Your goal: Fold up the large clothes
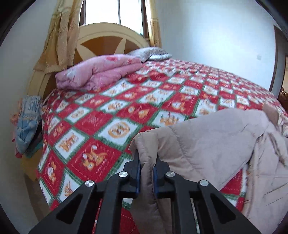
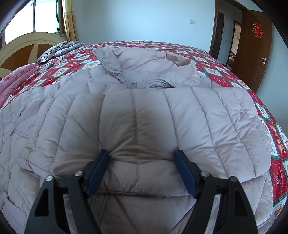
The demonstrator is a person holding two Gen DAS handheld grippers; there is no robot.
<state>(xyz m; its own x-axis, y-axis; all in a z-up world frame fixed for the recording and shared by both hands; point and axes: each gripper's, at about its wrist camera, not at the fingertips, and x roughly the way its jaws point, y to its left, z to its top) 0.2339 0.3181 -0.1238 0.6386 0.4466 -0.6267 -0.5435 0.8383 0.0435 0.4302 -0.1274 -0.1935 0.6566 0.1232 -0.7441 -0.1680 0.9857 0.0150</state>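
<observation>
Beige and quilted, the jacket (image 2: 144,111) lies spread across the bed (image 2: 223,79), collar (image 2: 115,61) toward the far side, its zipper (image 2: 134,84) partly done up below the open neck. A fold of its padded cloth lies over the middle of the front, and the right gripper (image 2: 143,158) rests on that fold with its blue pads (image 2: 98,171) spread wide, one at each side of a puffed panel, touching the fabric but not squeezing it. From the left wrist view the same jacket (image 1: 216,144) is seen from the side, one edge lifted off the bedspread; the left gripper (image 1: 146,162) has its pads (image 1: 138,172) pressed together on a bunched strip of that edge, which hangs down between the fingers. Under the jacket is a red, white and green checked bedspread (image 1: 126,108) with small orange figures in the squares. Near the headboard (image 1: 100,36) sits a folded pink quilt (image 1: 95,72), and just beyond it a striped grey pillow (image 1: 151,53). Yellow curtains (image 1: 59,36) hang beside the window (image 1: 115,10) behind the headboard. Off the bed's side, a heap of blue and mixed clothes (image 1: 27,122) is piled up. In the right wrist view a brown door (image 2: 255,52) with a red paper emblem (image 2: 258,30) stands open at the far corner.
</observation>
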